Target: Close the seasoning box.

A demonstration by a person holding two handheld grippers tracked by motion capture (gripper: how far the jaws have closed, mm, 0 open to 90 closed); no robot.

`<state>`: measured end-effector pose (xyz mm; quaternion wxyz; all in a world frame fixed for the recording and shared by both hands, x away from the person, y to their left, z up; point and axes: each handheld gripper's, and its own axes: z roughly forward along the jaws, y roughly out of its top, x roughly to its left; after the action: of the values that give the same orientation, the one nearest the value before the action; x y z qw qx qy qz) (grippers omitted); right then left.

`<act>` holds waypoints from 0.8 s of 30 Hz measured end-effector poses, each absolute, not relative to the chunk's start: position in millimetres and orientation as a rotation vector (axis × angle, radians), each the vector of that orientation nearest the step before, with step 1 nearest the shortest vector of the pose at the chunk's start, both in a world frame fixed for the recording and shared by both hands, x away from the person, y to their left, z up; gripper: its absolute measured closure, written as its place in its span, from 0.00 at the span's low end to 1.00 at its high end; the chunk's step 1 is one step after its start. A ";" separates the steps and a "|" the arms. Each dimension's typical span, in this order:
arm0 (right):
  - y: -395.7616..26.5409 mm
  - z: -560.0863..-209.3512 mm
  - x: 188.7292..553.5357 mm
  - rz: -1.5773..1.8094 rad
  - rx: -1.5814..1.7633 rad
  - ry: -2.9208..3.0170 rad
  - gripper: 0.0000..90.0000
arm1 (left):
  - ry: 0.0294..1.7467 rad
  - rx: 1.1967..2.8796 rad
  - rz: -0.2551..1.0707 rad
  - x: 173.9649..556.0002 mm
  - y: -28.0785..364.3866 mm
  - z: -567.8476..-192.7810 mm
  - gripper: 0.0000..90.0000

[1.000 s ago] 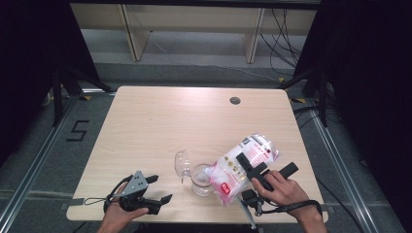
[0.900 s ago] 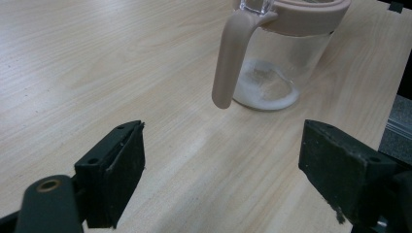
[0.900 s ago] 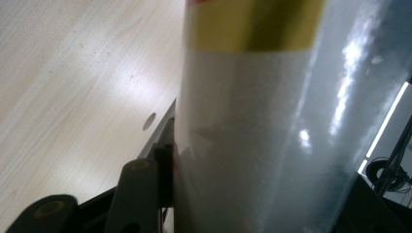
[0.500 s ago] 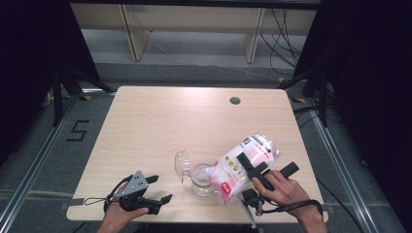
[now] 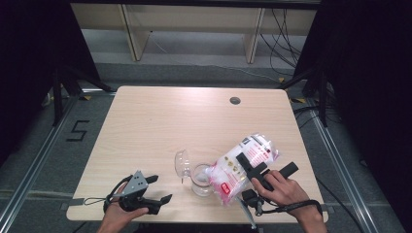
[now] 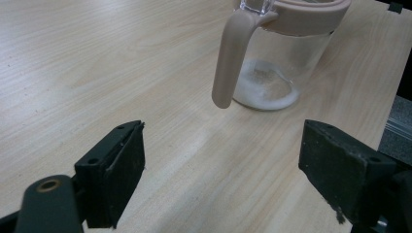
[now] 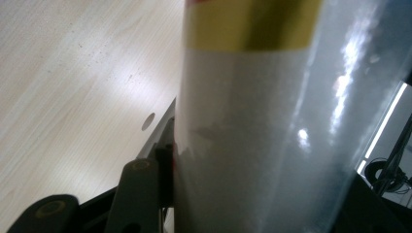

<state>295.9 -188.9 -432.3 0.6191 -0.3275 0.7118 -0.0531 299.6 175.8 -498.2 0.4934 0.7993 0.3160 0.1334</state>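
Note:
A clear glass jar [image 5: 200, 178] with a beige rim and handle [image 6: 228, 63] stands near the table's front edge, its clear lid [image 5: 181, 164] flipped open to the left. White powder lies on the jar's bottom [image 6: 265, 90]. My right gripper [image 5: 256, 171] is shut on a plastic bag of white powder [image 5: 241, 166], tilted with its lower end over the jar's mouth. The bag [image 7: 252, 126] presses close against the right gripper view's camera. My left gripper [image 5: 158, 189] rests open at the front left, jaws pointing toward the jar, nothing between them.
The light wooden table [image 5: 160, 121] has a round cable hole [image 5: 235, 100] at the back right. Shelving stands on the floor beyond the table's far edge. The table's right edge and a metal rail lie just past the jar in the left gripper view.

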 end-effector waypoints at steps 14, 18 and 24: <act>-189.3 -432.5 296.9 -0.080 -0.725 1.643 0.62 | 0.742 1.955 0.347 300.0 178.6 -497.7 0.18; -189.9 -430.4 297.0 -0.101 -0.735 1.632 0.62 | 0.744 1.952 0.353 300.1 178.8 -497.9 0.18; -190.0 -427.4 297.9 -0.137 -0.747 1.625 0.63 | 0.744 1.951 0.356 299.3 179.2 -497.3 0.19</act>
<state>297.9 -190.0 -427.4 0.6239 -0.3255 0.7080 -0.0597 299.3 179.2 -497.3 0.4896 0.8031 0.3063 0.1464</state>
